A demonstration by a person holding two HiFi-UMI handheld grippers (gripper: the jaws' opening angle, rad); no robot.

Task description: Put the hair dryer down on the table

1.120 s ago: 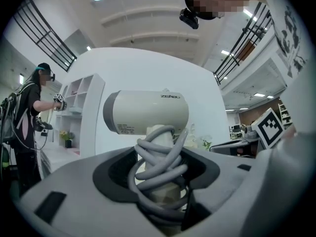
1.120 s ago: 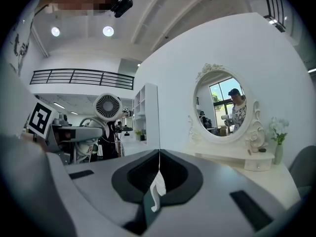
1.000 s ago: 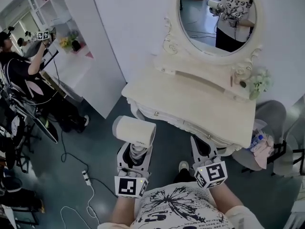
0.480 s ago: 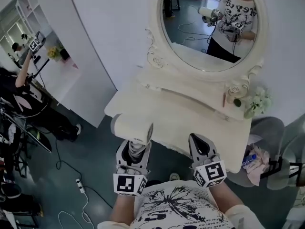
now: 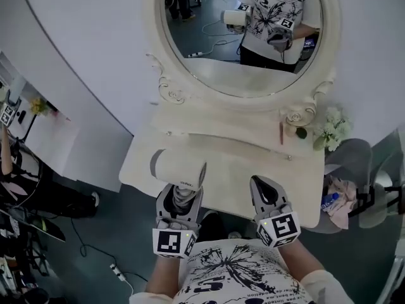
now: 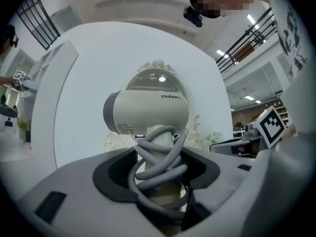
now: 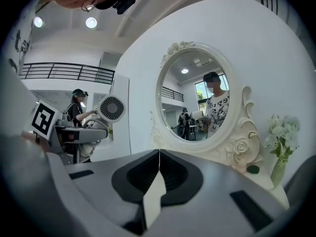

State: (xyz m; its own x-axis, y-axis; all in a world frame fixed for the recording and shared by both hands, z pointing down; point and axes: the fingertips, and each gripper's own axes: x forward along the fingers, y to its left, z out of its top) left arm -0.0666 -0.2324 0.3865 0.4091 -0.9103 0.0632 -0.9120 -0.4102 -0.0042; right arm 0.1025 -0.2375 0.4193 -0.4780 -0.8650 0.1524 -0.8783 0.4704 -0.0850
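Note:
A cream hair dryer point(image 5: 178, 167) with a grey cord wound round its handle stands upright in my left gripper point(image 5: 178, 202), whose jaws are shut on the handle. In the left gripper view the hair dryer point(image 6: 148, 112) fills the middle, barrel lying crosswise, cord point(image 6: 159, 157) bunched between the jaws. It hangs over the near left edge of the white dressing table point(image 5: 247, 163). My right gripper point(image 5: 266, 194) is shut and empty, held at the table's near edge; its closed jaws show in the right gripper view point(image 7: 159, 157).
An oval mirror point(image 5: 243, 30) in an ornate frame stands at the table's back. White flowers point(image 5: 330, 130) in a vase and a small dark item point(image 5: 301, 132) sit at the back right. A grey chair point(image 5: 354, 163) with clothes stands to the right. A white shelf unit point(image 5: 44, 132) is at left.
The table and mirror have come nearer and more centred as the person stepped up. The hair dryer now hangs over the table's left front edge. Both grippers keep their states.

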